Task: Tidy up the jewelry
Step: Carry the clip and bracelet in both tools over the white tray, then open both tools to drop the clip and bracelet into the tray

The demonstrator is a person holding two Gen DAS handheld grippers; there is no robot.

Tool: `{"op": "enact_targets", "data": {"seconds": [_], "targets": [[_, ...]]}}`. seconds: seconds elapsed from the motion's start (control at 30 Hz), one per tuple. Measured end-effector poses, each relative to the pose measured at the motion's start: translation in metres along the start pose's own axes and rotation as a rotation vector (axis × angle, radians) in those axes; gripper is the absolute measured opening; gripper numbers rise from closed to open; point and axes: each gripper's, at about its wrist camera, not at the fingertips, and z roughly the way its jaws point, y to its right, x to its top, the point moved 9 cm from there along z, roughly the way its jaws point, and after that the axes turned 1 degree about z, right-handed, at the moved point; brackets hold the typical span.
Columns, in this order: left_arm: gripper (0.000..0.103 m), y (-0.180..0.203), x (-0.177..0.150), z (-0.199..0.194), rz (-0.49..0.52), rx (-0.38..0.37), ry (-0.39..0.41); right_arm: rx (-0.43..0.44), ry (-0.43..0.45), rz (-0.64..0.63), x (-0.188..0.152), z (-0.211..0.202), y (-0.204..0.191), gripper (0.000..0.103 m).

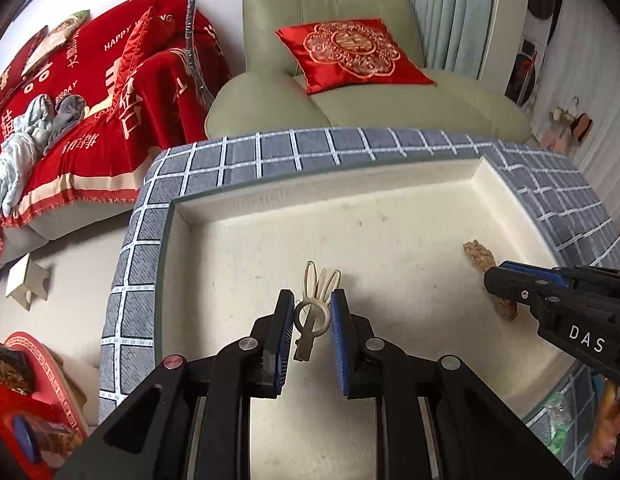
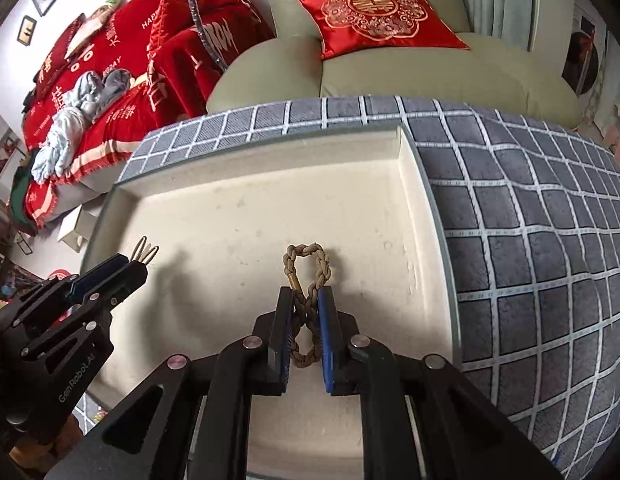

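Observation:
My left gripper point(image 1: 312, 312) is shut on a pale rabbit-ear hair clip point(image 1: 315, 302), its two ears sticking out past the blue pads over the cream tray point(image 1: 246, 240). In the right wrist view, my right gripper point(image 2: 304, 308) is shut on a braided tan cord bracelet point(image 2: 308, 268) with a small brass clasp; one loop of it pokes forward beyond the fingertips. Each gripper shows in the other's view: the right gripper point(image 1: 510, 280) at the right with the bracelet point(image 1: 480, 256), the left gripper point(image 2: 122, 268) at the left with the clip ears point(image 2: 145, 251). Both hang just above the tray floor.
The tray point(image 2: 406, 184) lies on a grey checked cloth point(image 2: 530, 240). Behind it stands a green armchair point(image 1: 350, 92) with a red embroidered cushion point(image 1: 350, 52). A red-covered sofa point(image 1: 90, 112) with bundled clothes is at the left. Red boxes point(image 1: 34, 400) stand at the lower left.

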Motion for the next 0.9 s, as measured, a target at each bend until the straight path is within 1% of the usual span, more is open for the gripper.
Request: {"op": "enact_targets", "data": {"seconds": [0.1, 0.23, 0.27, 0.3, 0.33, 0.37, 0.4, 0.57, 0.63, 0.67, 0.7, 0.73, 0.8, 0.87, 0.9], "targets": [[0.035, 0.002, -0.004, 0.003, 0.018, 0.024, -0.004, -0.005, -0.01, 0.004, -0.004, 0.005, 0.003, 0.013], [0.036, 0.002, -0.01, 0.011, 0.03, 0.036, -0.035, -0.015, -0.002, -0.007, -0.004, 0.006, 0.0, 0.015], [0.036, 0.003, -0.009, 0.01, 0.028, 0.043, -0.023, -0.017, -0.002, -0.009, -0.004, 0.006, 0.0, 0.017], [0.036, 0.002, -0.009, 0.01, 0.032, 0.06, -0.021, -0.015, -0.003, -0.008, -0.004, 0.006, -0.001, 0.024], [0.036, 0.002, -0.01, 0.01, 0.036, 0.065, -0.021, -0.009, -0.001, -0.007, -0.005, 0.005, -0.001, 0.042], [0.036, 0.002, -0.01, 0.009, 0.039, 0.068, -0.023, -0.008, -0.001, -0.007, -0.005, 0.005, -0.003, 0.053], [0.036, 0.002, -0.01, 0.009, 0.041, 0.071, -0.025, -0.011, 0.002, -0.006, -0.005, 0.004, -0.003, 0.066], [0.036, 0.0, -0.012, 0.008, 0.026, 0.065, -0.027, 0.026, 0.039, 0.029, -0.003, -0.015, -0.004, 0.067], [0.072, -0.003, -0.012, 0.008, 0.014, 0.068, -0.025, 0.039, 0.055, 0.046, -0.004, -0.026, -0.003, 0.067], [0.103, -0.005, -0.011, 0.007, 0.009, 0.075, -0.018, 0.051, 0.067, 0.055, -0.004, -0.034, -0.002, 0.067], [0.103, -0.008, -0.008, 0.002, 0.005, 0.095, 0.02, 0.055, 0.074, 0.06, -0.004, -0.039, -0.002, 0.067], [0.103, -0.008, -0.007, -0.001, 0.01, 0.102, 0.039, 0.059, 0.082, 0.063, -0.005, -0.044, -0.002, 0.067], [0.103, -0.006, -0.007, -0.001, 0.035, 0.101, 0.028, 0.066, 0.094, 0.068, -0.008, -0.054, -0.001, 0.067], [0.103, -0.007, -0.007, -0.004, 0.033, 0.104, 0.029, 0.076, 0.098, 0.083, -0.013, -0.061, 0.0, 0.067], [0.103, -0.008, -0.006, -0.01, 0.027, 0.108, 0.044, 0.085, 0.1, 0.094, -0.016, -0.065, 0.001, 0.071]]}}
